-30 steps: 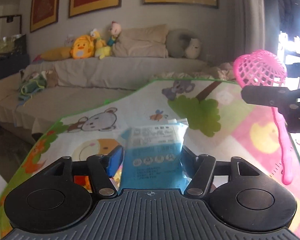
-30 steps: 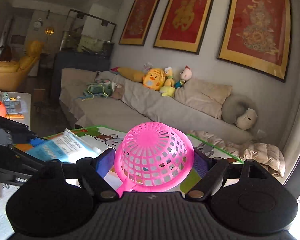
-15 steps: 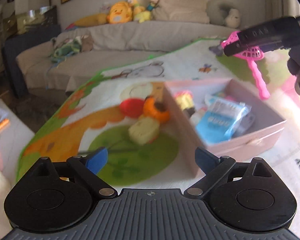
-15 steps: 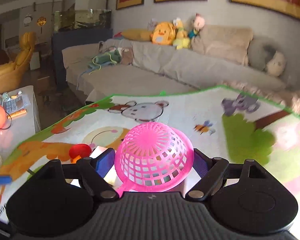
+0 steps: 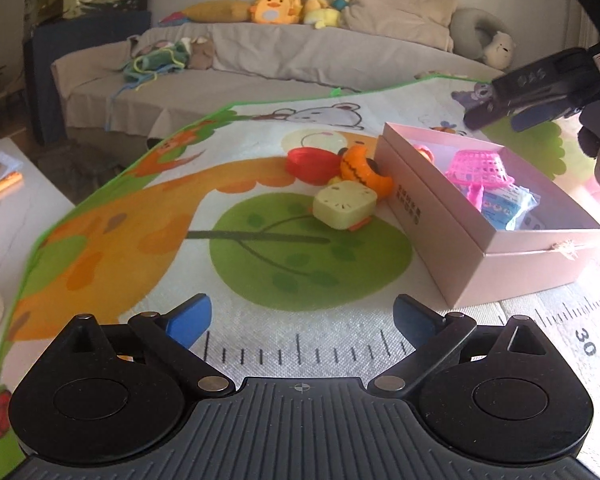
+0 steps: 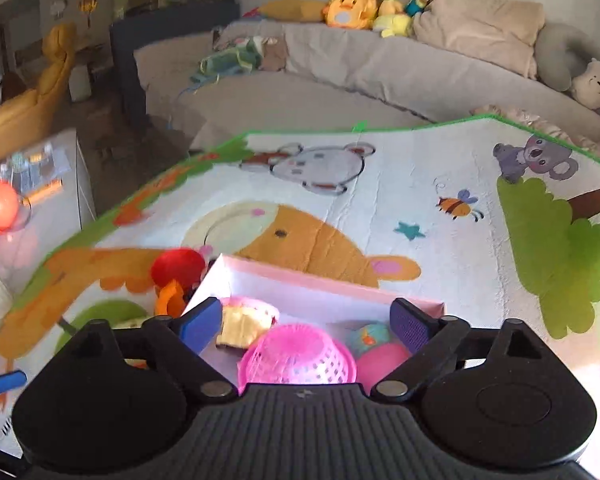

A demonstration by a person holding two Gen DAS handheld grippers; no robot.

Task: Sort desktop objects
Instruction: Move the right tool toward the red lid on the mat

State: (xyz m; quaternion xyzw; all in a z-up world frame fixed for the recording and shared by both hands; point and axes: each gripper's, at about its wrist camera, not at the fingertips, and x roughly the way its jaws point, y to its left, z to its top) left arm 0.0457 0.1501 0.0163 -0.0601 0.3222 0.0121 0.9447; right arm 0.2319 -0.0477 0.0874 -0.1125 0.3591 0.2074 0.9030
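Two grippers are in my views, and both are free of any load. My left gripper (image 5: 302, 318) has just been opening: its blue-padded jaws stand wide apart over the cartoon-printed play mat (image 5: 112, 240), with only bare mat and its printed ruler marks between them. My right gripper (image 6: 306, 322) hangs above the open pink cardboard box (image 5: 452, 236); its jaws are spread and their pads touch nothing, though they have drawn in a little just now.

The pink plastic mesh strainer (image 5: 480, 168) lies inside that box, bowl turned over, resting on the blue-and-white plastic packet (image 5: 508, 206). From the right wrist view I see the strainer (image 6: 298, 356) just below the jaws, beside a pink ball (image 6: 380, 362) and a pale yellow soft item (image 6: 244, 322) that I cannot identify.

Outside the box, just beside its left wall, three things sit on the mat: a red round lid-like piece (image 5: 312, 160), an orange pumpkin-shaped toy (image 5: 364, 168) touching the box, and a pale yellow-green blocky toy (image 5: 346, 206) in front of them.
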